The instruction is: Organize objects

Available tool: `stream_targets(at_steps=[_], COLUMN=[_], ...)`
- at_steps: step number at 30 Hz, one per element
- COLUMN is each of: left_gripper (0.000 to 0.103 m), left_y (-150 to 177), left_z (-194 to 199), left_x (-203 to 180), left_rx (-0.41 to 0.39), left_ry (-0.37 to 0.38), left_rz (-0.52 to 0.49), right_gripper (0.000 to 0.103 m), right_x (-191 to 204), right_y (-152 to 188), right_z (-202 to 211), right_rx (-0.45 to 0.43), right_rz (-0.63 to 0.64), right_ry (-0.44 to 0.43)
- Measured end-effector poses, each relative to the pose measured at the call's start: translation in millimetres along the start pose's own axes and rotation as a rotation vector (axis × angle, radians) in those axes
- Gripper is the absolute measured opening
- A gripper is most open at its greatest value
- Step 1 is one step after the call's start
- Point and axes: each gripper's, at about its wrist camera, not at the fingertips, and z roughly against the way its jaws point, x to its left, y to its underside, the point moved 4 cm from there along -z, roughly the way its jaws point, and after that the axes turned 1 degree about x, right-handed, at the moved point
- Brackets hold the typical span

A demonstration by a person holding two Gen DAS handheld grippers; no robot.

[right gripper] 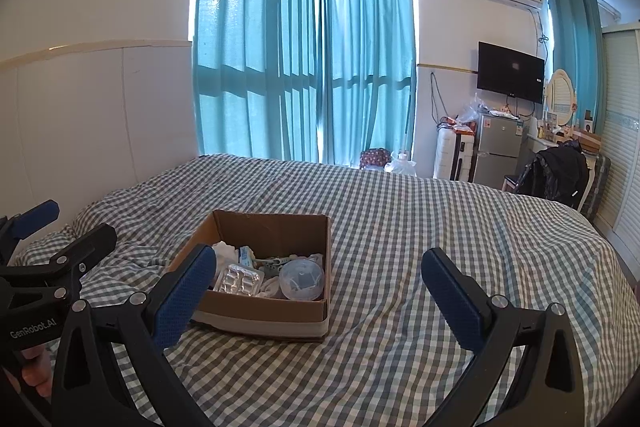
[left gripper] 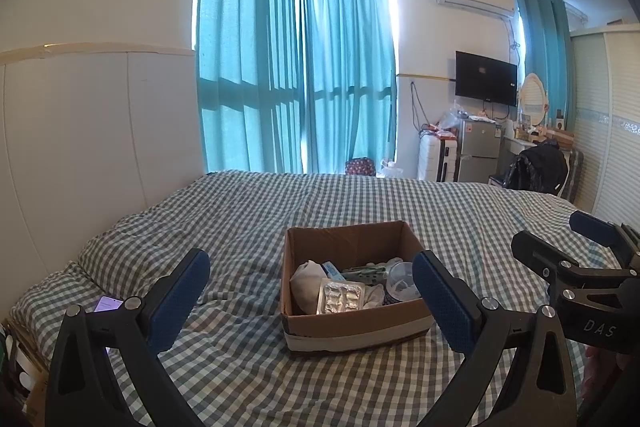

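Two sets of tongs, left tongs [left gripper: 310, 297] and right tongs [right gripper: 320, 293], hang released and empty above the checked bed [left gripper: 460, 219]. The cardboard box [left gripper: 352, 325] sits lower centre, crammed; grabbing the foil blister pack [left gripper: 340, 297] risks snagging the neighbouring cloth [left gripper: 306, 283].

Matt brown cardboard box [left gripper: 352, 323] sits on soft checked cloth bedcover [left gripper: 248, 219]; foil blister pack [left gripper: 340, 297] glints.

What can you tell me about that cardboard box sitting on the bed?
The cardboard box is brown, open-topped and shallow, with pale tape around its base. It sits flat on the checked bedspread. Inside lie a silver blister pack, a clear plastic cup, white cloth and other small items. Neither claw touches it.
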Motion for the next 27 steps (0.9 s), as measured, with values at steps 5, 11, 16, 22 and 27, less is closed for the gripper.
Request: stream_targets(at_steps=[5,11,16,22,27], left_gripper=[0.103,0.103,0.103,0.103,0.103], left_y=[0.5,1.9,2.5,3.1,3.1], left_z=[0.1,0.3,1.0,3.4,3.8], left_x=[-0.5,-2.8,-2.9,-5.7,-6.1], left_rx=[0.002,0.004,0.006,0.005,0.005], left_ry=[0.001,0.003,-0.001,0.003,0.008], left_rz=[-0.003,-0.009,-0.005,-0.010,-0.013], right_gripper=[0.103,0.103,0.103,0.103,0.103], right_x=[-0.5,0.7,0.9,0.9,3.9], right_y=[-0.6,-1.9,-1.8,-1.7,-1.5], right_z=[0.2,1.6,2.6,3.5,2.6], right_rx=[0.000,-0.001,-0.001,-0.003,0.001], right_rz=[-0.003,0.003,0.002,0.001,0.005], right_ry=[0.001,-0.001,-0.002,-0.004,-0.005])
